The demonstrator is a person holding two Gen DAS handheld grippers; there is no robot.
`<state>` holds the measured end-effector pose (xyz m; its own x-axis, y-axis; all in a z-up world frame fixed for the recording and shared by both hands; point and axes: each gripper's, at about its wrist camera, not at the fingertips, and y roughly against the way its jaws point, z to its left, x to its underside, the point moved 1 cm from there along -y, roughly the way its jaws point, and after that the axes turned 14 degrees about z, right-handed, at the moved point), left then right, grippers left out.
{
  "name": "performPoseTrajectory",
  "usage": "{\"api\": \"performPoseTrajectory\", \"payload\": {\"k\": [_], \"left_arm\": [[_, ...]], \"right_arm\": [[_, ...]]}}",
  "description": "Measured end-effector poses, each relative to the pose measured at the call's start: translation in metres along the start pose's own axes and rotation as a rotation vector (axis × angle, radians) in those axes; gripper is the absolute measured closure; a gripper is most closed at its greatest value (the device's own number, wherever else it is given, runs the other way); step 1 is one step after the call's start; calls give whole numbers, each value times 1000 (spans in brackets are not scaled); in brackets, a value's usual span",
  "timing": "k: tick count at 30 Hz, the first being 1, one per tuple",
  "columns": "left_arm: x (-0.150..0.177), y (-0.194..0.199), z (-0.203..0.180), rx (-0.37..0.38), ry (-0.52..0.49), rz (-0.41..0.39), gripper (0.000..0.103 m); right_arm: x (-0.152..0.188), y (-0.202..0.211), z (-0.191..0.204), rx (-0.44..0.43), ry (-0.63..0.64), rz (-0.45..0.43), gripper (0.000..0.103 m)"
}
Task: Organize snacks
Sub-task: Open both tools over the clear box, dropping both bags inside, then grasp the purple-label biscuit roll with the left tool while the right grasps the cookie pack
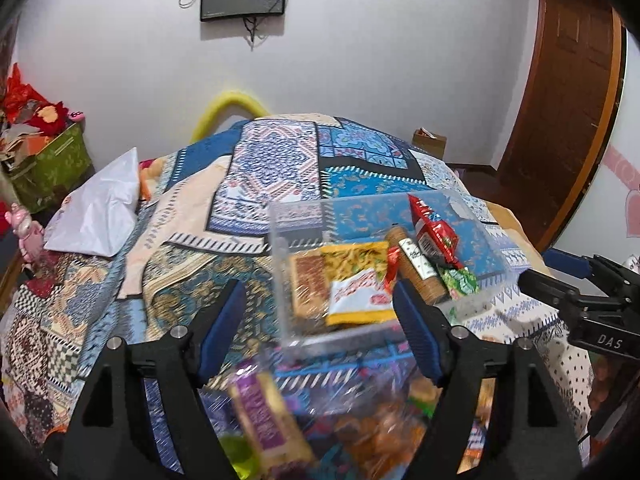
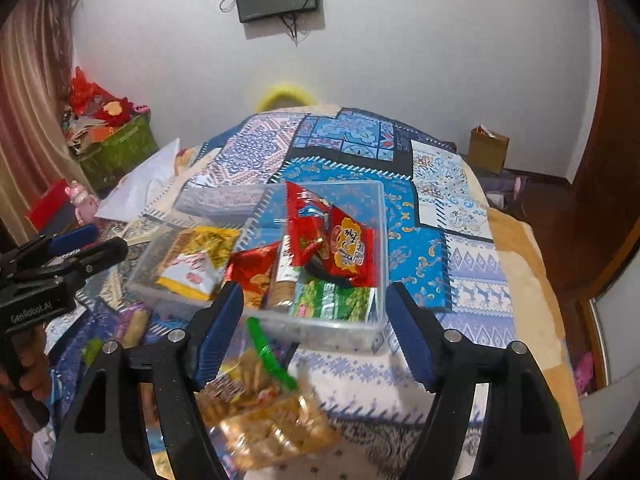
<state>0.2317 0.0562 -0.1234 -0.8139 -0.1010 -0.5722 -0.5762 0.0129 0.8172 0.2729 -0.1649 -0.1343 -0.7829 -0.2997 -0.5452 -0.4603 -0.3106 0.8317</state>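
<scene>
A clear plastic box [image 1: 280,240] [image 2: 376,216] stands on the patterned bed cover and holds several snack packs: a yellow pack [image 1: 356,280] [image 2: 200,256], a red pack [image 1: 434,232] [image 2: 336,240], a green pack [image 2: 336,300] and a biscuit roll [image 1: 416,264]. My left gripper [image 1: 320,336] is open and empty just in front of the box. My right gripper [image 2: 312,336] is open and empty above a clear bag of biscuits [image 2: 272,424]. Loose snacks [image 1: 264,412] lie below the left gripper. Each gripper shows in the other's view [image 1: 576,296] [image 2: 60,264].
A white bag [image 1: 100,212] [image 2: 148,184] lies at the bed's left side. A green basket of red items [image 1: 52,164] [image 2: 116,148] stands on the left. A cardboard box [image 2: 488,148] and a wooden door [image 1: 568,120] are on the right.
</scene>
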Motion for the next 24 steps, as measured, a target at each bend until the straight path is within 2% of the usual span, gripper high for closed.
{"api": "performPoseTrajectory", "payload": {"k": [8, 18, 19, 21, 24], "left_arm": [[35, 3, 25, -41, 16, 55, 26], [69, -36, 49, -18, 69, 184, 26], [70, -40, 51, -14, 75, 194, 26], [72, -51, 55, -3, 94, 222, 26], [75, -65, 57, 14, 108, 257, 26]], "right_arm": [[29, 2, 12, -8, 14, 38, 32], [68, -36, 13, -67, -40, 193, 31], [70, -39, 13, -70, -45, 201, 30], [73, -39, 16, -53, -38, 193, 20], [74, -42, 20, -45, -32, 200, 18]]}}
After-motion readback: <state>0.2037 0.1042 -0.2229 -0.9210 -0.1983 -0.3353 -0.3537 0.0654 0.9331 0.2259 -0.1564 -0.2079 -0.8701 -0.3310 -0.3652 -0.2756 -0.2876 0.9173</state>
